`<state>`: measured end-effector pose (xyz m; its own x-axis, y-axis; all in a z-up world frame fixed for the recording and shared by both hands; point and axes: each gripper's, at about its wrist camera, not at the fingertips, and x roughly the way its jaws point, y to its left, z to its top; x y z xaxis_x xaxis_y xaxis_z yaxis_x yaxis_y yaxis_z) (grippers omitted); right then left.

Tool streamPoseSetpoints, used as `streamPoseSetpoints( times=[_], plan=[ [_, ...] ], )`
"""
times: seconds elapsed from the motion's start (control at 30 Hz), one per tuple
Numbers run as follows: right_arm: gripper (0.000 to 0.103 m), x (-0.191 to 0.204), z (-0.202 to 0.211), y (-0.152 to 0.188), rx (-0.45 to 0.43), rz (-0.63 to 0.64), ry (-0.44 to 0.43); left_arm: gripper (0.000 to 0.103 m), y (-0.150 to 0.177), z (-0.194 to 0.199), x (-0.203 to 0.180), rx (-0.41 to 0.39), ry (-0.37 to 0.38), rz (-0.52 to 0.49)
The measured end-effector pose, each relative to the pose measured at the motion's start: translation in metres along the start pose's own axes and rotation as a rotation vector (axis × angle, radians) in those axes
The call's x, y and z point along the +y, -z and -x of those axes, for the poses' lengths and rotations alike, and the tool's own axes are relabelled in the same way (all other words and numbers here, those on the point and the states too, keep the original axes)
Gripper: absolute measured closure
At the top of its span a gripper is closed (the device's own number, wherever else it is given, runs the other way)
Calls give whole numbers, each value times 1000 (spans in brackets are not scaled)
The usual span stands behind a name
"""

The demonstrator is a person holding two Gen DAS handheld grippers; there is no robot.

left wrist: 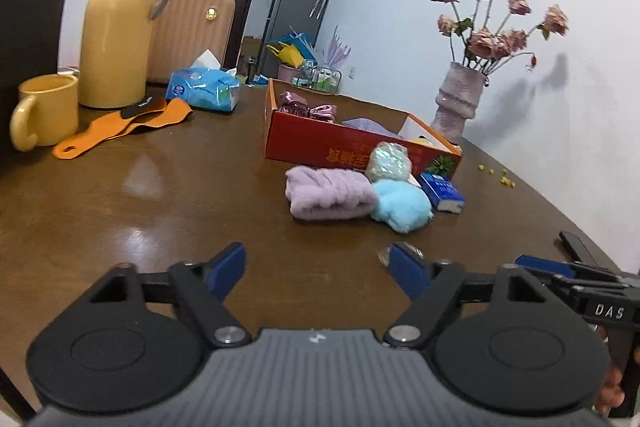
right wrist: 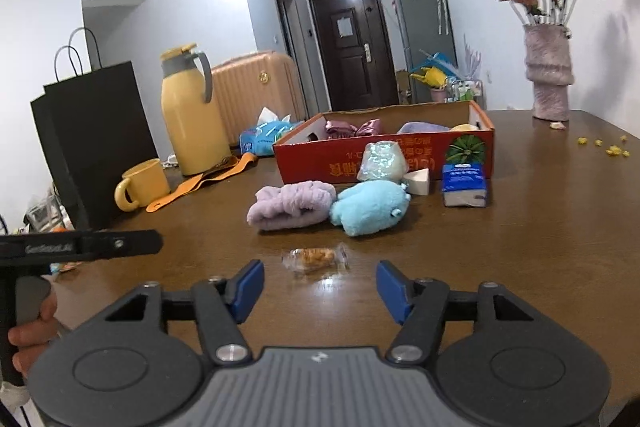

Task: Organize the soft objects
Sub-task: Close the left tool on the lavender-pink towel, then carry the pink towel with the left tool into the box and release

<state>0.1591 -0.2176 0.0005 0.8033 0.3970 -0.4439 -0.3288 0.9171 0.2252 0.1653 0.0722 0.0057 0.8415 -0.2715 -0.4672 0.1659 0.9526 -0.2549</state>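
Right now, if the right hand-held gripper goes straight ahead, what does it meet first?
Probably the wrapped snack, lying on the table just ahead of the open right hand-held gripper. Behind it lies the blue plush; depth is hard to judge.

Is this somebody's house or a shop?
Most likely somebody's home: a wooden dining table with a yellow thermos and mug, a pink suitcase by the wall, and a front door down the hallway.

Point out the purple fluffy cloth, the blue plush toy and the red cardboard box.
purple fluffy cloth (right wrist: 290, 207), right wrist view, middle of its folded top.
blue plush toy (right wrist: 370, 207), right wrist view, centre of its body.
red cardboard box (right wrist: 320, 157), right wrist view, on its printed front wall.
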Motion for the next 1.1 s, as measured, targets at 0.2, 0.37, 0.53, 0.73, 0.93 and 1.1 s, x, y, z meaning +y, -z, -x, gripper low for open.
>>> streamPoseSetpoints(
  times=[0.2, 0.37, 0.53, 0.73, 0.93, 1.1],
  plan=[
    [55, -7, -64, -40, 10, -29, -44, 37, -37, -63, 14, 28, 56, 40],
    [59, -14, -136, -67, 50, -62, -74, 37, -58, -123, 31, 106, 101, 98],
    [68, -18, -192, -71, 129, -90, -77, 58, -58, -159, 44, 168, 157, 136],
    [80, -9, -210, -64, 132, -25, -74, 84, -54, -168, 54, 183, 166, 161],
    [86, -2, -188, -70, 85, -21, -102, 88, -61, -138, 38, 129, 147, 121],
    [86, 8, -125, -77, -12, -2, -133, 88, -61, -77, 8, 40, 173, 68]
  ],
)
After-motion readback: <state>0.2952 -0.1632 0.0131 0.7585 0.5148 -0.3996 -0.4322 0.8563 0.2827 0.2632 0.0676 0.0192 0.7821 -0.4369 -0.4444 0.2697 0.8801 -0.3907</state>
